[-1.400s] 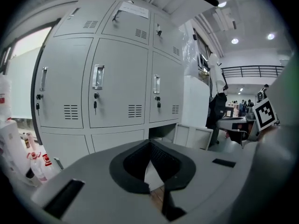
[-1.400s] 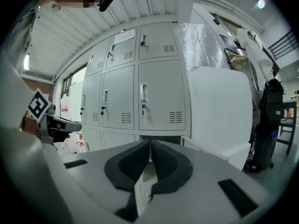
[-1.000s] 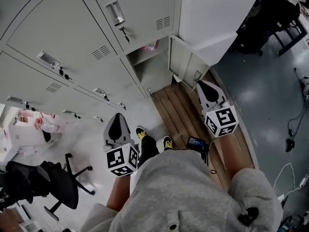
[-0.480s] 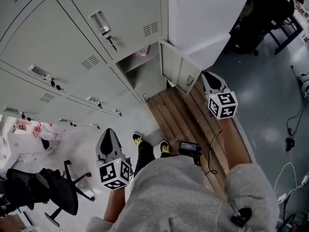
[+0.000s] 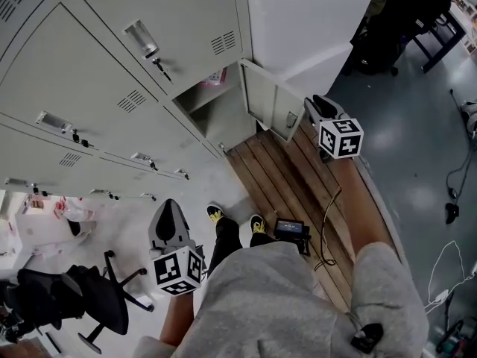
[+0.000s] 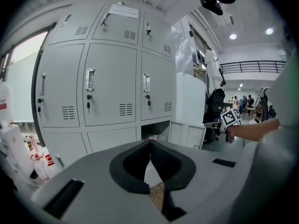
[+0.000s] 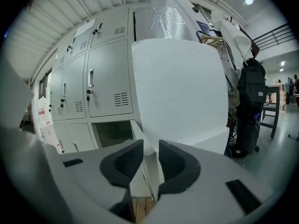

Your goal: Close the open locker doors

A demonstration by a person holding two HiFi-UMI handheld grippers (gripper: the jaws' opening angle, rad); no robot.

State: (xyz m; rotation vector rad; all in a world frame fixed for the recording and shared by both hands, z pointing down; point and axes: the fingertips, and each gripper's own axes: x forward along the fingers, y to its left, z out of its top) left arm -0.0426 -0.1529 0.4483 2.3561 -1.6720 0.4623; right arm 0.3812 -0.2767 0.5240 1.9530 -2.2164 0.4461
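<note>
Office chair (image 5: 82, 297): a black chair is seen at the lower left of the head view, on the pale floor.
Lockers (image 5: 112, 66): a bank of grey doors with handles and vent slots is seen shut across the left and top.
Left claw (image 5: 170, 213): it is held low beside the person's left leg, well apart from the open door; in the left gripper view (image 6: 150, 143) the jaws are seen clenched tip to tip, with nothing between them.
Open compartment (image 5: 216, 114): one bottom-row locker at the right end of the bank is laid open; something pink (image 5: 216, 75) is seen at its back.
Open locker door (image 5: 270, 104): it is swung out to the right over the wooden floor (image 5: 283, 185).
Right claw (image 5: 319, 104): it is held just beside the door's outer face; its jaws (image 7: 150, 148) are parted by a narrow gap, through which the door's edge is seen. Contact cannot be told.
</note>
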